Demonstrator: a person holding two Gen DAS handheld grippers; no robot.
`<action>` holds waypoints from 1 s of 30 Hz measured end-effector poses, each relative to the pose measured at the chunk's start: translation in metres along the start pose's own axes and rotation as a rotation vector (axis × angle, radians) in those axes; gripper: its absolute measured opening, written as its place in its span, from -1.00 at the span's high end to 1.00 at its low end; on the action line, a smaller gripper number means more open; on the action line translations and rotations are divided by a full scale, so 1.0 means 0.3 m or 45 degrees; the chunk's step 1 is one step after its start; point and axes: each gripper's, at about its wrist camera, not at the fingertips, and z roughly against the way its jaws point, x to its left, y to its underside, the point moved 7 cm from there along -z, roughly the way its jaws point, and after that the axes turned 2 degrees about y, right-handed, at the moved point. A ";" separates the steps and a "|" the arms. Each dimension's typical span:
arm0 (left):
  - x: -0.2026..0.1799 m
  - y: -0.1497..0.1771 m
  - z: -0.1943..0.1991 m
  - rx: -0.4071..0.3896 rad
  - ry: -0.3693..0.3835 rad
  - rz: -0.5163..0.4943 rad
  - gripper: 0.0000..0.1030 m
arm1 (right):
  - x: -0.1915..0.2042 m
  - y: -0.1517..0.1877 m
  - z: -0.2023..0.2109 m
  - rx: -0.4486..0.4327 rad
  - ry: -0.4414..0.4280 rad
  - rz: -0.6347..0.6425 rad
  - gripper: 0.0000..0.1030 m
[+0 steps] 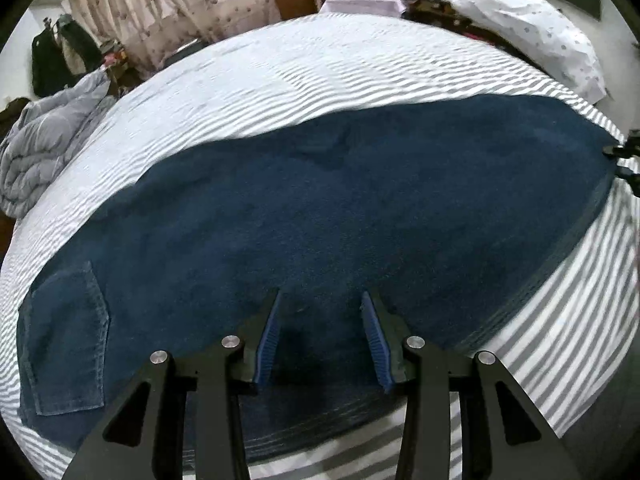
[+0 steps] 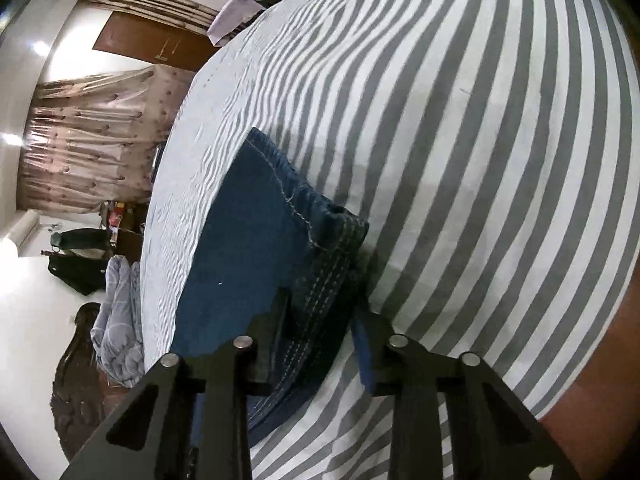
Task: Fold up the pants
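Observation:
Dark blue jeans point(image 1: 320, 208) lie flat across a grey-and-white striped bed sheet point(image 1: 280, 80), back pocket at the lower left. My left gripper point(image 1: 322, 300) is open just above the near edge of the jeans, with blue pads point(image 1: 268, 344) showing and nothing between them. In the right wrist view the leg hem end of the jeans point(image 2: 280, 240) lies on the sheet point(image 2: 480, 160). My right gripper point(image 2: 320, 312) is open with its jaws on either side of the stitched hem edge. The right gripper also shows at the far right of the left wrist view point(image 1: 628, 156).
A crumpled grey quilt point(image 1: 44, 148) lies at the bed's left edge. A dotted white pillow point(image 1: 532, 28) and a lilac box point(image 1: 364, 4) sit at the far side. Curtains point(image 1: 168, 4) and a brown door point(image 2: 156, 40) stand beyond the bed.

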 end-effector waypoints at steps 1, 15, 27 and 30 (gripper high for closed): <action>-0.014 -0.009 0.004 -0.008 0.016 -0.005 0.18 | 0.013 -0.002 0.001 0.000 0.004 0.013 0.55; -0.050 -0.051 -0.047 -0.008 0.101 0.085 0.18 | 0.535 0.087 0.070 -0.002 -0.145 0.508 0.62; 0.307 0.044 0.109 -0.066 0.068 0.371 0.18 | 0.928 0.637 -0.216 0.344 -0.216 0.966 0.62; 0.380 0.088 0.132 -0.064 0.045 0.429 0.18 | 0.917 0.816 -0.316 0.469 -0.208 1.038 0.62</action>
